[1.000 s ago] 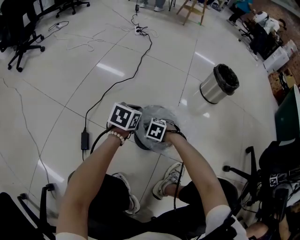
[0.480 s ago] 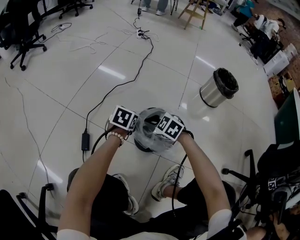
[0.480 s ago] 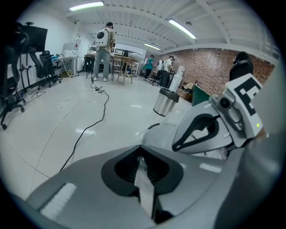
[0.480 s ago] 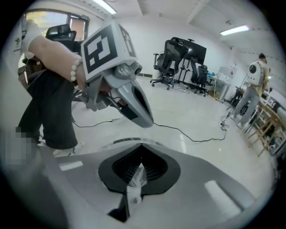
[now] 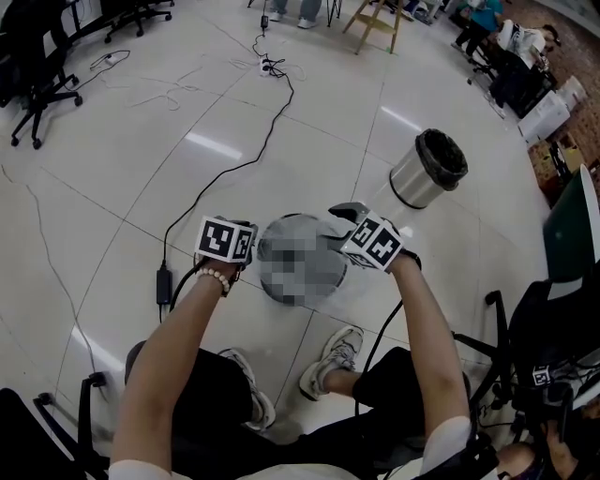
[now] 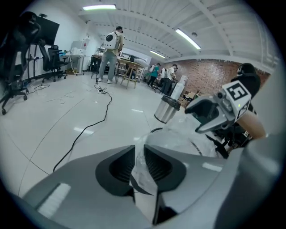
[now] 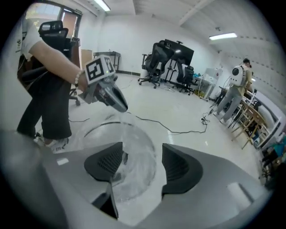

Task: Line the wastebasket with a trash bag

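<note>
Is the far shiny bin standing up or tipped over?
Standing up: the shiny bin rests on its base, black-lined mouth on top.

Glossy tiled floor, black cable, steel bin, nearer wastebasket, seemingly bag-draped.

Well beyond my right fingers I see a steel bin with a black liner, upright on the tiled floor. A black cable runs away ahead of my left fingers to a power strip. Its adapter lies to their left, nearer me. Far left stand office chairs. Far ahead I make out a wooden stool and a person standing.
</note>
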Motion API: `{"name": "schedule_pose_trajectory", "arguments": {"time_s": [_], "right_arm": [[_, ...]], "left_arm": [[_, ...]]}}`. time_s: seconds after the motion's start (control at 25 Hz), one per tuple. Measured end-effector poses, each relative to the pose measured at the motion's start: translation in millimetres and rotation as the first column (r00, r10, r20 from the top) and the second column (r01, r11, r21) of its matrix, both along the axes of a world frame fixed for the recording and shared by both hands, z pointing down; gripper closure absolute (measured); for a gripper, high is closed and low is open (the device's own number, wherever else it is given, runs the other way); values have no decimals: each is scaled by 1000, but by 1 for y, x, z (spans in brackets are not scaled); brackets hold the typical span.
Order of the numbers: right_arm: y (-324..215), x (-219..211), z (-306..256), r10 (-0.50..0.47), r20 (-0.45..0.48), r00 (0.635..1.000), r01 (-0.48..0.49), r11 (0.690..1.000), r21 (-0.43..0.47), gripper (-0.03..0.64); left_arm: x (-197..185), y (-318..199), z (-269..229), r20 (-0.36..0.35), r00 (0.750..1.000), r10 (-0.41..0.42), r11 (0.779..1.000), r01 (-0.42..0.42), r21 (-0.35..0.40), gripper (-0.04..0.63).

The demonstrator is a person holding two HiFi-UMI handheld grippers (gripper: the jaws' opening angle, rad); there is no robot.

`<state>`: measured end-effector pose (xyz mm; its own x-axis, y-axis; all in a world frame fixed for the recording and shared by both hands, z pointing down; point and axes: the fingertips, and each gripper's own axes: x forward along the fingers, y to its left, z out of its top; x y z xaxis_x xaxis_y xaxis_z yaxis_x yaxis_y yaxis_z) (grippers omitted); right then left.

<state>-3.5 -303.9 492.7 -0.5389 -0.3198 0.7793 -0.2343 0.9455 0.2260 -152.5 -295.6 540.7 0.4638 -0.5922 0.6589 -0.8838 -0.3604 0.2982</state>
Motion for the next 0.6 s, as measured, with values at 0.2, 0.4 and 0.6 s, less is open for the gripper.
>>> {"name": "schedule_pose_trajectory", "arguments": {"time_s": [0.2,0.4,0.6], "right_arm": [[-14,20,38,46,-122,991,-42,999,35,502],[-45,27,54,175,-37,984,-173,983,54,615],[-81,28,83,290,46,956,-290,957,-24,615]], "left_arm": [[3,1,-5,-36,999,1,1000,-1,8,476],[3,9,18,112,993,36,999,-32,-34,582],[-1,1,40,51,999,-3,995,8,-95,583]]}}
